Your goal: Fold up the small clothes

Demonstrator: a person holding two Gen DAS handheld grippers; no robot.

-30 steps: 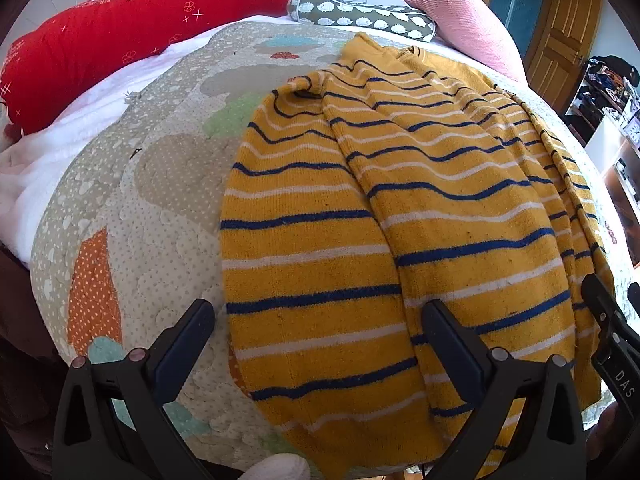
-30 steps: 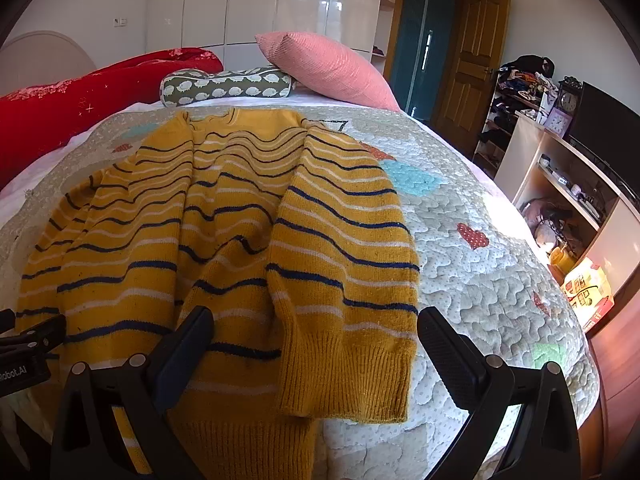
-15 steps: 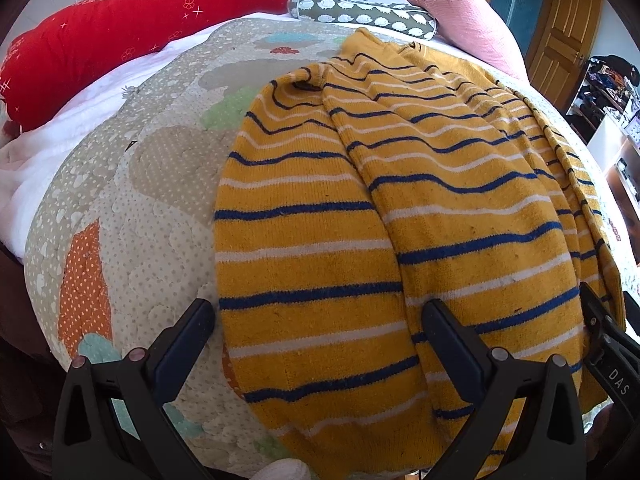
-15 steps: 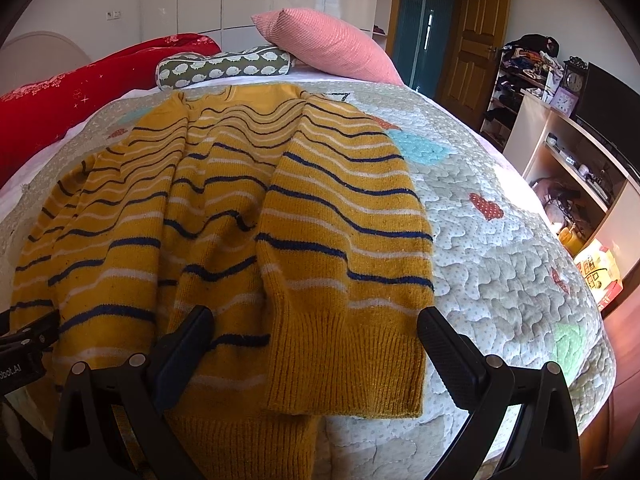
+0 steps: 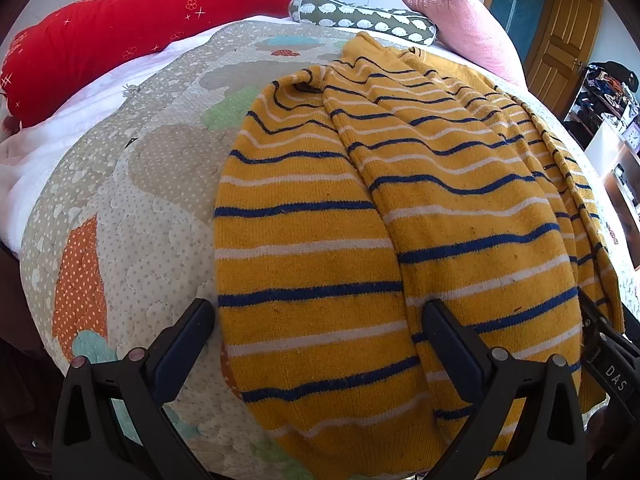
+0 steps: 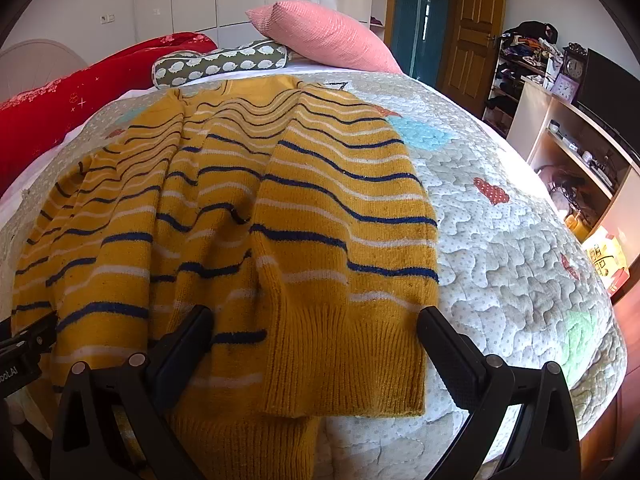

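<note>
A mustard-yellow sweater with blue and white stripes (image 5: 400, 208) lies on the quilted bed, both sleeves folded in over the body. In the right wrist view the sweater (image 6: 248, 200) shows its ribbed sleeve cuff (image 6: 348, 360) near the bed's front edge. My left gripper (image 5: 318, 316) is open, its jaws either side of the sweater's left lower part. My right gripper (image 6: 314, 328) is open, its jaws either side of the cuff. Neither holds cloth. The right gripper's edge (image 5: 604, 360) shows at the left wrist view's right side.
A patterned quilt (image 5: 120, 208) covers the bed. A red blanket (image 5: 120, 28), a hedgehog-print bolster (image 5: 364, 16) and a pink pillow (image 6: 320, 36) lie at the head. A shelf unit with a TV (image 6: 580, 132) and a wooden door (image 6: 476, 20) stand to the right.
Both grippers have moved forward and lower toward the sweater, which now looms larger. Both stay open. The sweater has not moved.
</note>
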